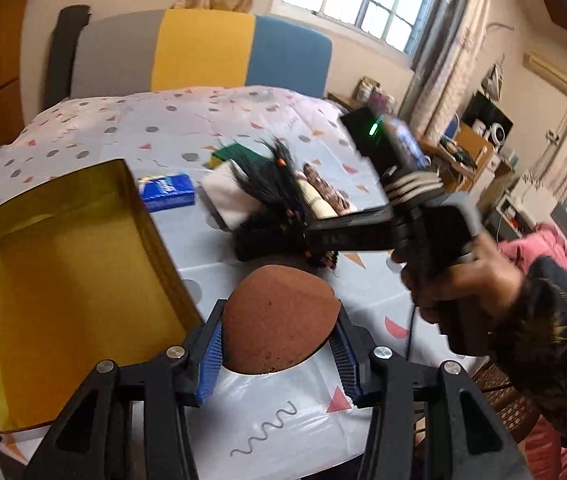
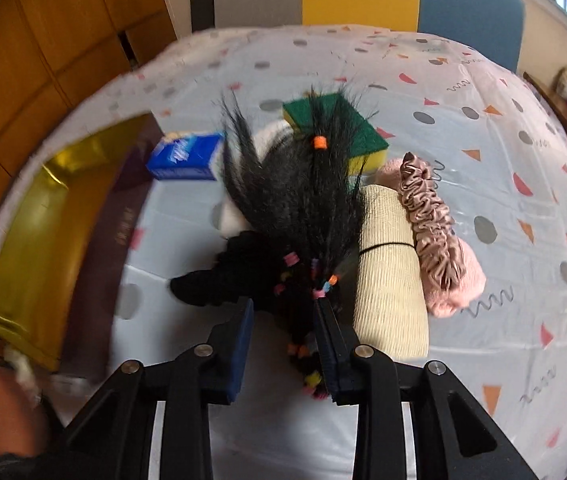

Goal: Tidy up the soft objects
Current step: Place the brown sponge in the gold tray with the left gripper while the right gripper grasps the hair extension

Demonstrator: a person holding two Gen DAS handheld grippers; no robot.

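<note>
While the left gripper (image 1: pixel 279 344) clamps a brown sponge (image 1: pixel 279 320) between its blue pads, the gold box (image 1: pixel 63 280) lies open at nine o'clock of it, on the patterned tablecloth (image 1: pixel 283 420). Right gripper (image 2: pixel 283 344): jaws partly closed around the banded end of a black hairpiece (image 2: pixel 299 200); strands sit between the pads, but whether the pads press them cannot be told. At twelve o'clock of that gripper lie a green scouring pad (image 2: pixel 363 132) and a blue packet (image 2: pixel 187 156); at two o'clock, a cream roll (image 2: pixel 387 280), a pink scrunchie (image 2: pixel 427 216) and a pink cloth (image 2: pixel 463 284).

Handling, as judged: the sponge looks light and springy, so a mid-body grip across its width holds without crushing. The hairpiece seems limp and slippery; loose strands would slide free, so the bundled end with coloured bands is the better hold.
</note>
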